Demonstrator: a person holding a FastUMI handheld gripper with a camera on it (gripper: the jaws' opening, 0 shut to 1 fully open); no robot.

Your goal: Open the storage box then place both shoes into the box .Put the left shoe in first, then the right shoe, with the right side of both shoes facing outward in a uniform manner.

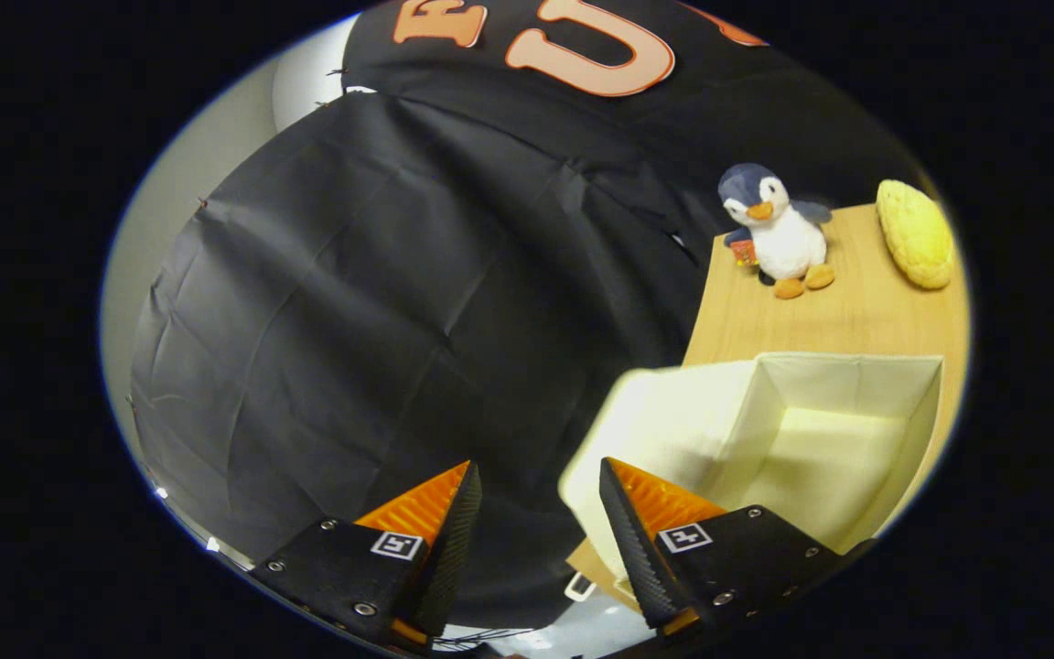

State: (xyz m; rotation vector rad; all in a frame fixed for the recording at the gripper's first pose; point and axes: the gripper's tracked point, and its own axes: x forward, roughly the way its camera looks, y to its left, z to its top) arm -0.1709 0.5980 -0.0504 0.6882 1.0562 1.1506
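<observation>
The cream fabric storage box [856, 384] stands on the wooden table [820, 316] with its top open and its pale inside bare. Its lid flap [664, 421] is folded out over the table's edge, toward my fingers, and looks slightly blurred. My gripper [538, 465] is open, held beside the table edge and tilted. The right finger [623, 531] lies in front of the flap's lower corner. The flap's edge reaches a little into the gap between the fingers, and the left finger does not touch it.
A plush penguin [779, 229] sits at the table's far corner, with a yellow bun-shaped cushion [916, 233] beside it. The black cloth wall [381, 302] hangs close ahead of the fingers. Pale floor [582, 631] shows below the table edge.
</observation>
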